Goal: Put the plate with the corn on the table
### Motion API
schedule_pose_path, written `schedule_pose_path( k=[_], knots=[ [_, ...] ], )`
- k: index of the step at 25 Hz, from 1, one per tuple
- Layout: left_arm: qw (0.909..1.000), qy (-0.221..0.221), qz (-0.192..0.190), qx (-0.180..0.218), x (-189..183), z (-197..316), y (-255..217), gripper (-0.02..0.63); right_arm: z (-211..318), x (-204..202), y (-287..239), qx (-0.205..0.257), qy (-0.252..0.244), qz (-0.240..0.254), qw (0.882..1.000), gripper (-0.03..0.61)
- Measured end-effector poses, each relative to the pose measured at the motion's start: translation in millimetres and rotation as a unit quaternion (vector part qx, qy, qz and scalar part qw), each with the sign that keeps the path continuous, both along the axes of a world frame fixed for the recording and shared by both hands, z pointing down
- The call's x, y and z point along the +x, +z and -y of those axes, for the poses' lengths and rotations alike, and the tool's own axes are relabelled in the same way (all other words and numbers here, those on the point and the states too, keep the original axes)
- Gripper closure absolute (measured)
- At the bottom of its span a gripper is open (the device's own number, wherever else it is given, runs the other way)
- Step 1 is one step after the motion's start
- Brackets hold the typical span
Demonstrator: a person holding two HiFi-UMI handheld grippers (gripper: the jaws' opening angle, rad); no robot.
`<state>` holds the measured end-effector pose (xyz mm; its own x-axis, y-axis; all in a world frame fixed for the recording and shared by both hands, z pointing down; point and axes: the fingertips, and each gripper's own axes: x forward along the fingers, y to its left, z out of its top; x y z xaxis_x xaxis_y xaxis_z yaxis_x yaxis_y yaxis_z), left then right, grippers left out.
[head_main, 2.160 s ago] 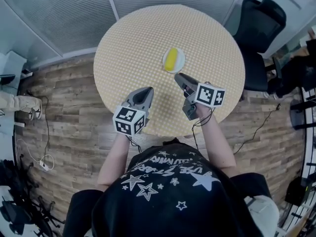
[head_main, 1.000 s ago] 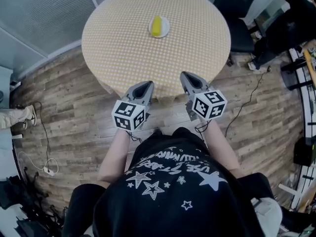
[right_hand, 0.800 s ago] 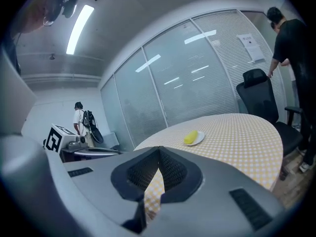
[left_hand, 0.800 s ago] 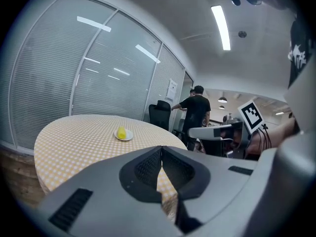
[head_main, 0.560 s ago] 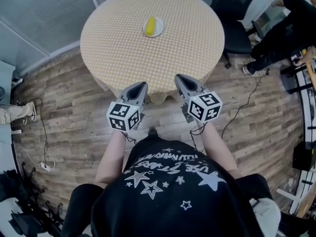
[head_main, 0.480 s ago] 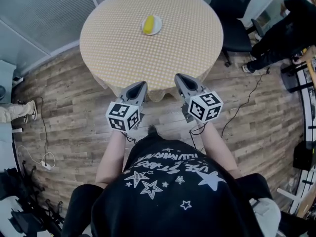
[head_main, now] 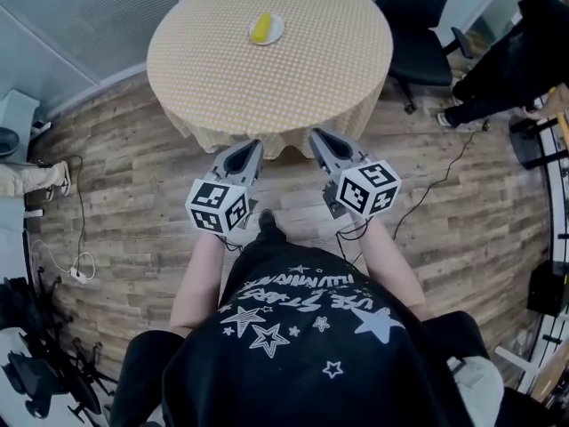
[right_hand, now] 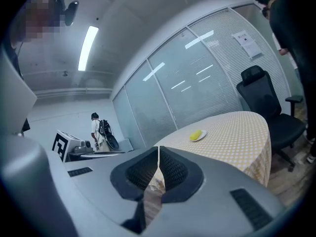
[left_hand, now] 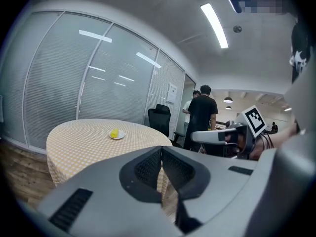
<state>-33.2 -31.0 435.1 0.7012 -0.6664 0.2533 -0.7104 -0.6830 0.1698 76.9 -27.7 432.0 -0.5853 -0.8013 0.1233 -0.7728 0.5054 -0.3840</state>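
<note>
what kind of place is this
Probably an office meeting area: glass partition walls with blinds, a black office chair beside the round cloth-covered table, and strip ceiling lights.

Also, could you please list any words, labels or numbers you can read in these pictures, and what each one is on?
"LUMIN" (partial, upside down): white print on the black shirt; the rest is unreadable.
Sheet on the glass wall: too small to read.
Marker cubes: square patterns only, no letters.
</note>
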Motion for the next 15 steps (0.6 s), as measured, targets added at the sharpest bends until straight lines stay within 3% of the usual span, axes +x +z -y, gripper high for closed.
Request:
schedule_pose_path(
  k=[15],
  knots=[
    [0.999, -0.044, -0.004, -0.001, 4, -124, 4, 0.606, -121, 9, 23, -0.018, -0.03, -0.052, 0.998, 0.551]
  ],
)
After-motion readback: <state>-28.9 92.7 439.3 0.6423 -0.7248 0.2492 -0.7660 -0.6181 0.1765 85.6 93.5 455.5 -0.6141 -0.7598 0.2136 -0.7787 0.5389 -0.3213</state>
